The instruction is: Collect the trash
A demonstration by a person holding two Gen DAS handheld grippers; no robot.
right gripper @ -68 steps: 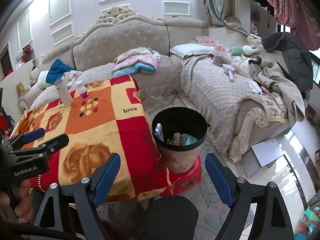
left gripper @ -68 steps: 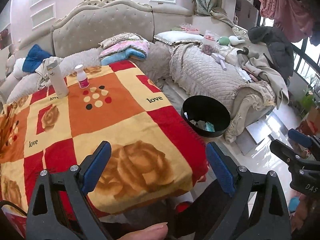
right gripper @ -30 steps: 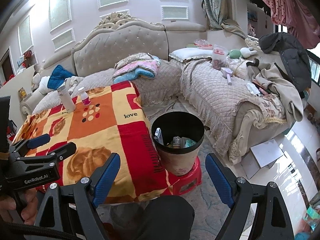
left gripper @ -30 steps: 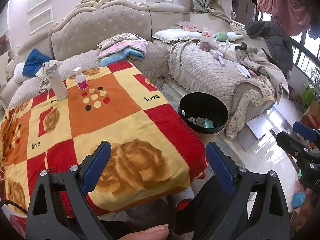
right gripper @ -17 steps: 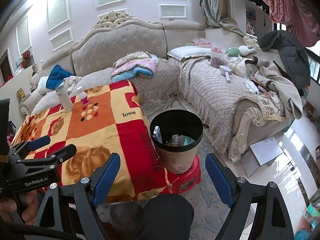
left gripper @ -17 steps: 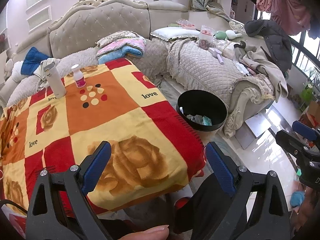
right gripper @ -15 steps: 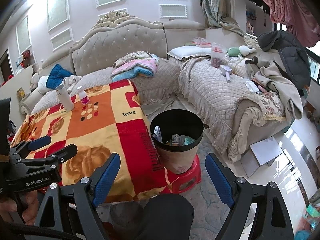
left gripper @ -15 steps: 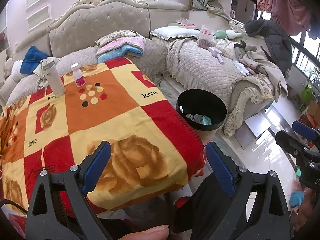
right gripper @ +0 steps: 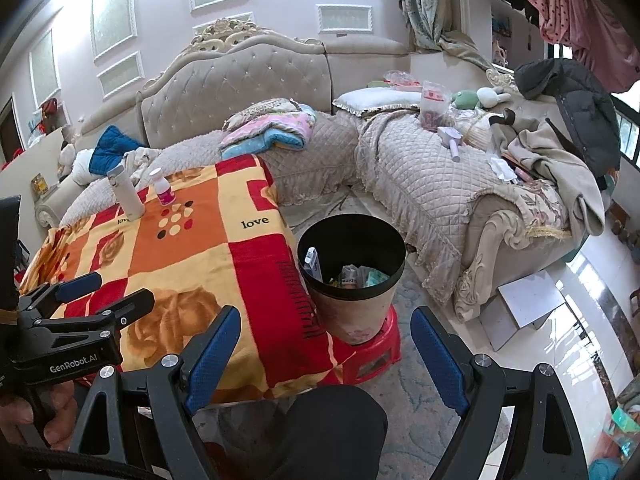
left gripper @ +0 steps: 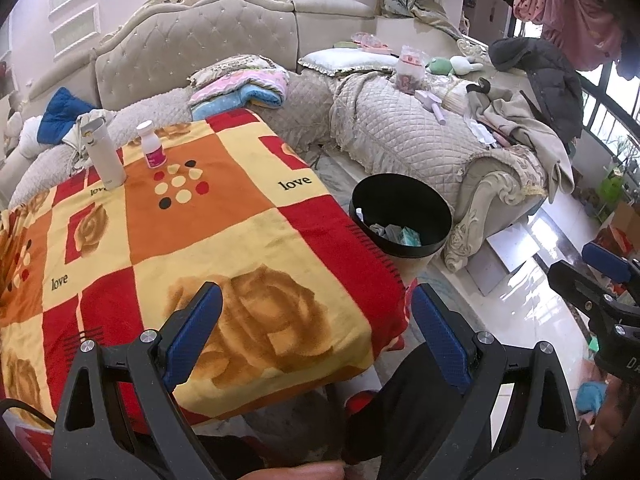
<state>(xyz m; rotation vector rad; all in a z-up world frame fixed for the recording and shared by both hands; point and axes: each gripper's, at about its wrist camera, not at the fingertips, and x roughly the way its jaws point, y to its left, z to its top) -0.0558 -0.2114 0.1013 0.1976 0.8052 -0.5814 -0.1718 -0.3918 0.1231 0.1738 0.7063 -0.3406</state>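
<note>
A black trash bin (left gripper: 416, 200) (right gripper: 372, 236) stands on a red stool (right gripper: 380, 352) at the right edge of the table and holds several wrappers (right gripper: 356, 276). My left gripper (left gripper: 316, 332) is open and empty, held above the near edge of the table's red, orange and yellow blanket (left gripper: 192, 232). My right gripper (right gripper: 326, 354) is open and empty, in front of the bin. Each gripper also shows from the side in the other's view: the left gripper (right gripper: 96, 292), the right gripper (left gripper: 588, 272).
A white flask (left gripper: 102, 156) and a small white bottle with a pink label (left gripper: 151, 150) stand at the table's far side. A beige corner sofa (right gripper: 420, 176) with blankets, clothes and toys runs behind and to the right. Shiny floor (left gripper: 520, 304) lies right.
Both grippers have drifted slightly, so the table and bin shift a little in view. Both stay open and empty. Nothing on the table has moved.
</note>
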